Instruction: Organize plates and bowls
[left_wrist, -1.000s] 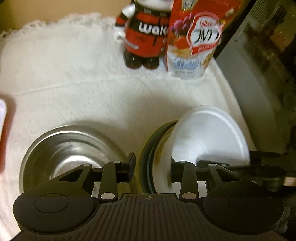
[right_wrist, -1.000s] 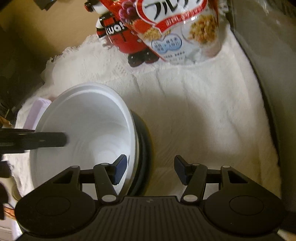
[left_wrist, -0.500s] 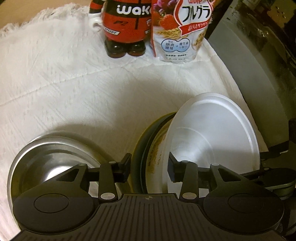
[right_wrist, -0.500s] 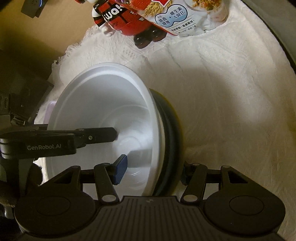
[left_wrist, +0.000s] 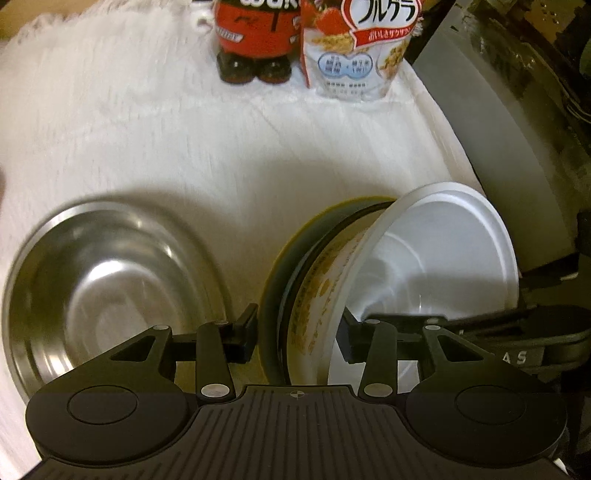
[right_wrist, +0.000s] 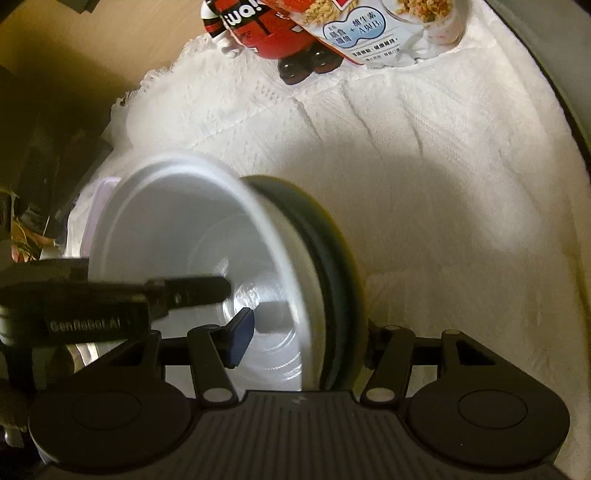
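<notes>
A nested stack stands tilted on its edge on the white cloth (left_wrist: 147, 129): a dark plate (left_wrist: 280, 266) with an olive rim, a gold-patterned bowl (left_wrist: 321, 291) and a white bowl (left_wrist: 436, 258). My left gripper (left_wrist: 299, 336) straddles the stack and its jaws are opening, one finger outside the plate, the other in the white bowl. My right gripper (right_wrist: 306, 339) straddles the same stack from the other side. Its blue pad sits inside the white bowl (right_wrist: 177, 236) a little off the wall. Its other finger is hidden behind the dark plate (right_wrist: 332, 251). A steel bowl (left_wrist: 110, 288) lies left of the stack.
A red figure-shaped bottle (left_wrist: 255, 33) and a cereal bag (left_wrist: 358, 48) stand at the cloth's far edge. A grey slab (left_wrist: 498, 147) borders the cloth on the right. A pale lavender container (right_wrist: 103, 188) lies beyond the white bowl in the right wrist view.
The left jaws have spread wider around the stack. The right gripper has slid onto the stack, its outer finger going behind the dark plate. The stack has tipped more upright.
</notes>
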